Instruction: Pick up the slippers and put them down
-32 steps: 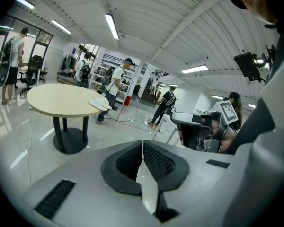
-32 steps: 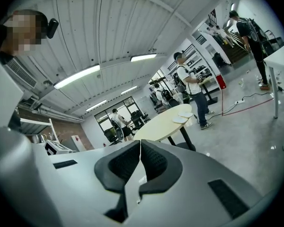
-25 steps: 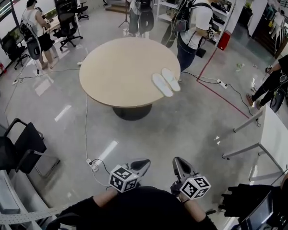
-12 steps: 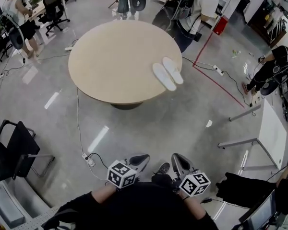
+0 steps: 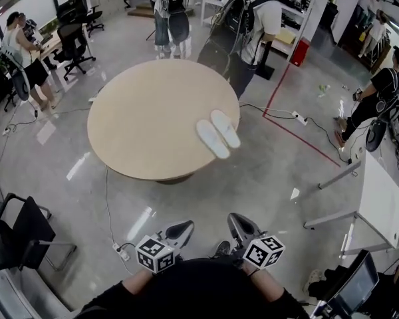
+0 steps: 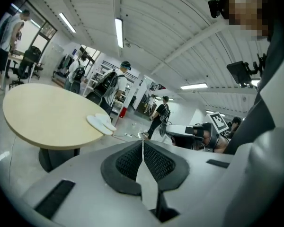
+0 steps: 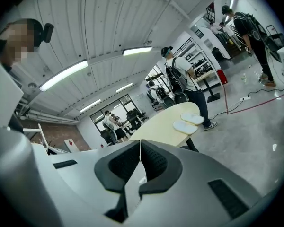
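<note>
Two white slippers (image 5: 218, 133) lie side by side near the right edge of a round beige table (image 5: 146, 121). They also show small in the left gripper view, slippers (image 6: 101, 122), and in the right gripper view, slippers (image 7: 188, 122). My left gripper (image 5: 184, 226) and right gripper (image 5: 234, 218) are held close to my body, well short of the table, over the floor. Both are shut with nothing between their jaws: left gripper (image 6: 143, 143), right gripper (image 7: 140, 143).
Several people stand behind the table (image 5: 243, 28) and at the left (image 5: 20, 52) and right (image 5: 379, 95). A black chair (image 5: 23, 234) is at my left, a white table (image 5: 382, 201) at my right. A cable and power strip (image 5: 120, 248) lie on the grey floor, with red tape lines (image 5: 299, 135) beyond.
The view has shifted as I walk; the table and slippers now sit a little further left in the picture. Both grippers stay shut and close to my body.
</note>
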{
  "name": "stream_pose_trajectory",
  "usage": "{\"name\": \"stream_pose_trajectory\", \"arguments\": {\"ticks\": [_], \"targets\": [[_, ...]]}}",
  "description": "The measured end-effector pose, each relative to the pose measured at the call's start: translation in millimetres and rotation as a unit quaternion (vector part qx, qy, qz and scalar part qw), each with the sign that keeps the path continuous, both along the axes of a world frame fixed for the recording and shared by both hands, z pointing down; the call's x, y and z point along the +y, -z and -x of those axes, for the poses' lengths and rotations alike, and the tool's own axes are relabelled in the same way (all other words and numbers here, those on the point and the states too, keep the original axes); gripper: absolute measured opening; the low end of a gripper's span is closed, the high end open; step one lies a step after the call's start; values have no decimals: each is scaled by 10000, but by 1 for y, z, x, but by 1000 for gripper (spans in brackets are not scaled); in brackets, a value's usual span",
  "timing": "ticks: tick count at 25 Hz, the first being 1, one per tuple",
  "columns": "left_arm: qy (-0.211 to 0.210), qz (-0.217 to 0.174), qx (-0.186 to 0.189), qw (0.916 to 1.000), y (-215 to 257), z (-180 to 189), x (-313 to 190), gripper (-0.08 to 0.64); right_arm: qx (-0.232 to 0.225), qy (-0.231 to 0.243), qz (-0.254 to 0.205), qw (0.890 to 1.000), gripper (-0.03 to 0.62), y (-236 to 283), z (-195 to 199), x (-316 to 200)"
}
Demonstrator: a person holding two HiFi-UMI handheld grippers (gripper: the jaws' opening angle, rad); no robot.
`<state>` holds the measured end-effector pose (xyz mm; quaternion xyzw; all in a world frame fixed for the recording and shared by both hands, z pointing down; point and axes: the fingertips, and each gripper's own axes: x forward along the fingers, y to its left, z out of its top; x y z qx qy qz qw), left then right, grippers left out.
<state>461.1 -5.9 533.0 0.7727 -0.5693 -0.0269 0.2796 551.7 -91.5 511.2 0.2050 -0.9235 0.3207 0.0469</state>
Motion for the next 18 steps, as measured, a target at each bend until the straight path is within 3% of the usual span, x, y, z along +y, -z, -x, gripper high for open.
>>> {"name": "stream_pose_trajectory", "arguments": {"ticks": [5, 9, 12, 15, 18], "targets": [[50, -94, -77, 9999, 10, -41, -76, 25, -269, 14, -16, 9996, 17, 11, -40, -84], [11, -70, -31, 10000, -1, -68, -121, 25, -175, 69, -402, 9990, 17, 8, -61, -132], [191, 105, -12, 9998, -9, -68, -142, 26, -60, 73, -438, 9990, 17, -4, -70, -162], [505, 372, 63, 9980, -13, -59, -160, 26, 0, 78, -167, 9998, 17, -19, -74, -186], [521, 538, 108, 9971, -19, -53, -183, 26, 33, 139, 0, 9999, 17, -29, -63, -209]]}}
